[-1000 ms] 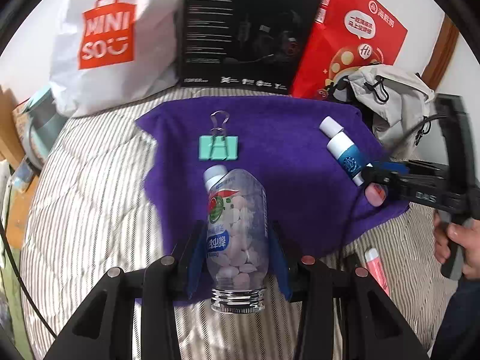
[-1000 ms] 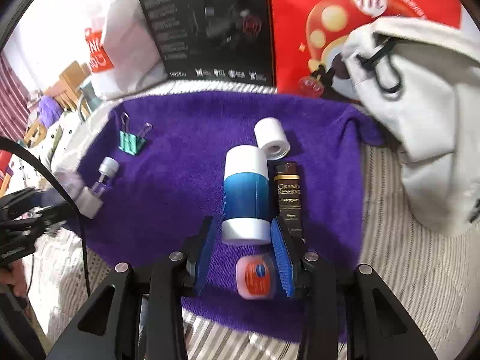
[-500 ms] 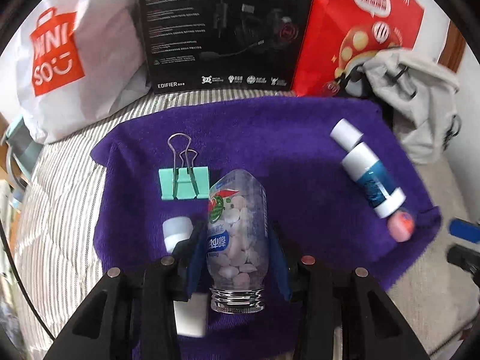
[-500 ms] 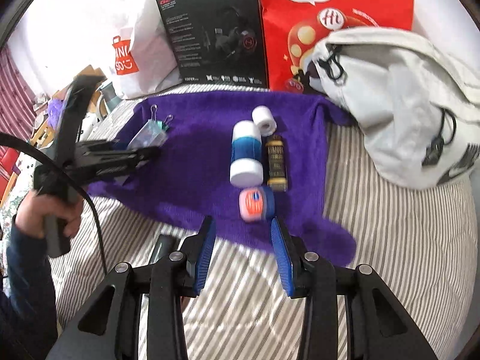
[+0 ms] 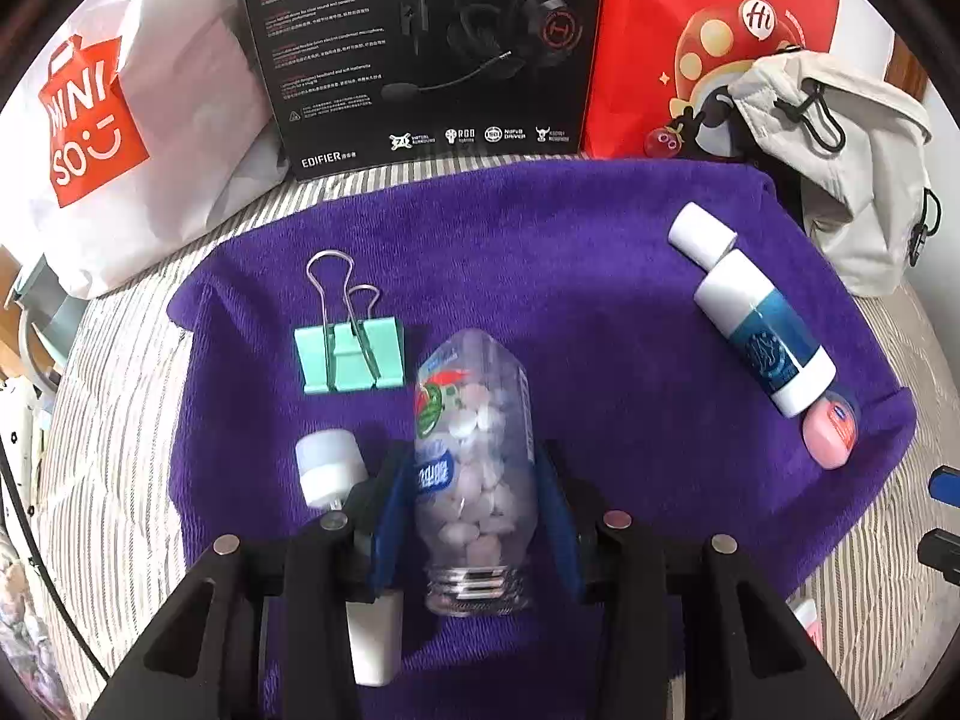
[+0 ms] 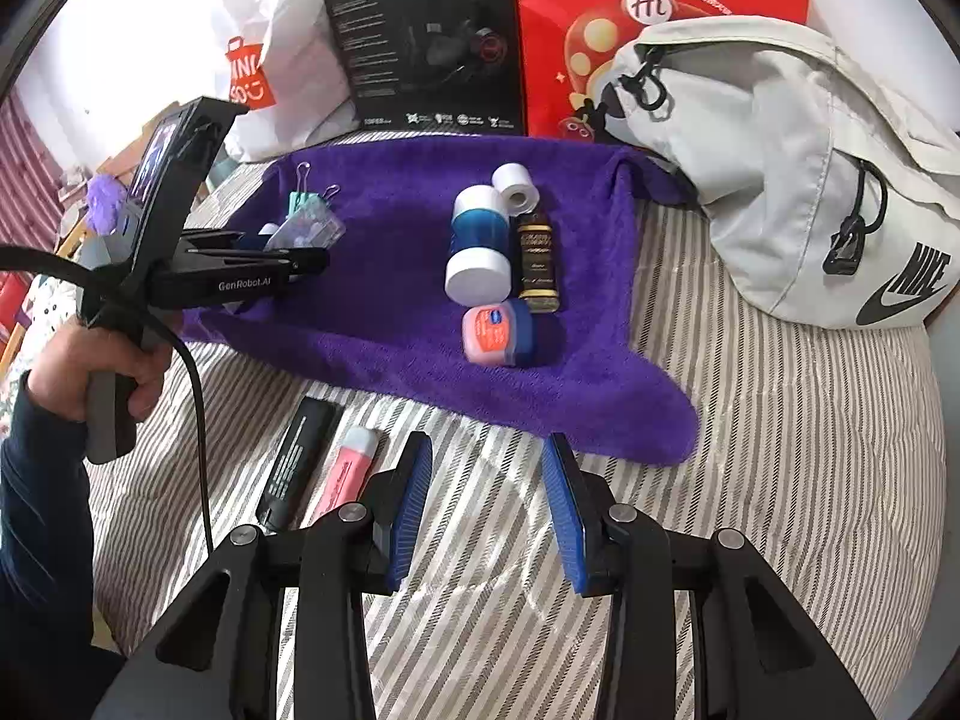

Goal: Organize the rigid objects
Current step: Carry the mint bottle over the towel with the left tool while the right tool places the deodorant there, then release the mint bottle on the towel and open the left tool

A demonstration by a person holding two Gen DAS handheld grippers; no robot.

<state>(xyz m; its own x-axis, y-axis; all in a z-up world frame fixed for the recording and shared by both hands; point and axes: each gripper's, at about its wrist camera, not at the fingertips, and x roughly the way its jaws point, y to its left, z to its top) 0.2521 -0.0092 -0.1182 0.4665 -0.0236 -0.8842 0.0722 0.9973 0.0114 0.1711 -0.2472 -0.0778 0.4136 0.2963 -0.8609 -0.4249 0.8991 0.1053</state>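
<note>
Your left gripper (image 5: 474, 516) is clamped on the clear candy bottle (image 5: 474, 468), blue pads bearing on both sides of the body, silver cap end toward the camera and the base pointing out over the purple towel (image 5: 570, 276). The bottle sits low over the towel's left half, just right of the mint binder clip (image 5: 348, 357) and beside a small white-capped bottle (image 5: 327, 468) that lies partly under the left finger; whether the candy bottle is touching the cloth cannot be told from these views. In my judgement the step in hand is setting it down in line with the clip. Lower it flat, keep it parallel to the clip's edge, and open only once it rests, since a round body will likely roll on soft pile. Mind the small bottle when the jaws spread. Your left hand (image 6: 102, 372) grips the handle from below, with the tool reaching nearly level across the towel's left edge. Your right gripper (image 6: 486, 516) is apart and empty, hanging above the striped bedding (image 6: 750, 450) short of the towel, with a black tube (image 6: 300, 462) and a pink tube (image 6: 351, 468) just to its left. The blue-and-white bottle (image 6: 477, 246), white roll (image 6: 515, 189), dark bottle (image 6: 537, 264) and pink-lidded jar (image 6: 498, 333) are grouped on the towel's right half.
</note>
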